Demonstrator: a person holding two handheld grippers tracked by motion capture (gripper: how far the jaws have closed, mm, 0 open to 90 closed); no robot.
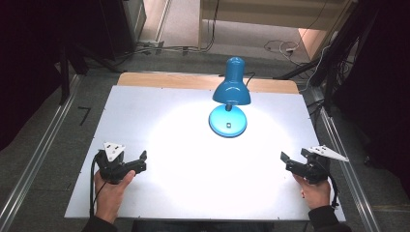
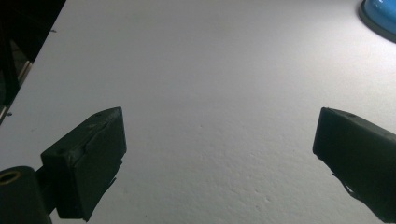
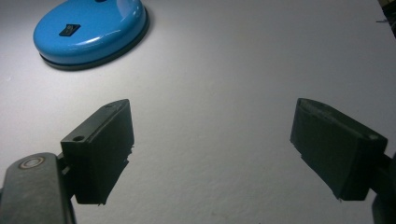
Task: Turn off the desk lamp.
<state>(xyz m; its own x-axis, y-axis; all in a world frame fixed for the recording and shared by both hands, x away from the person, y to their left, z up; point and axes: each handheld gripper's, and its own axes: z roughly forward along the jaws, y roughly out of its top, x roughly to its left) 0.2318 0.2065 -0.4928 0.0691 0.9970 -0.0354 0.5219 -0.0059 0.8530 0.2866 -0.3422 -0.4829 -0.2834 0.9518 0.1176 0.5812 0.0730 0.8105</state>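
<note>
Left gripper [image 2: 219, 154]: two black jaws rising from the bottom edge, set wide apart, nothing between them; one at lower left, one at lower right, partly cut by the frame.
Table [image 2: 205, 79]: white, finely textured surface, brighter toward the far right, bare under the jaws.
Lamp base [image 2: 380, 16]: glossy blue, dark-rimmed, resting on the table at the far right corner, mostly cut off.
Table edge: far left, dark surroundings beyond it.

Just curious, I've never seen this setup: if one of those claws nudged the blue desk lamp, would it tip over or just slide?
The blue desk lamp would probably slide: its wide round base sits flat on the white table. A push high on the shade could tip it. The glossy surface looks slippery.
</note>
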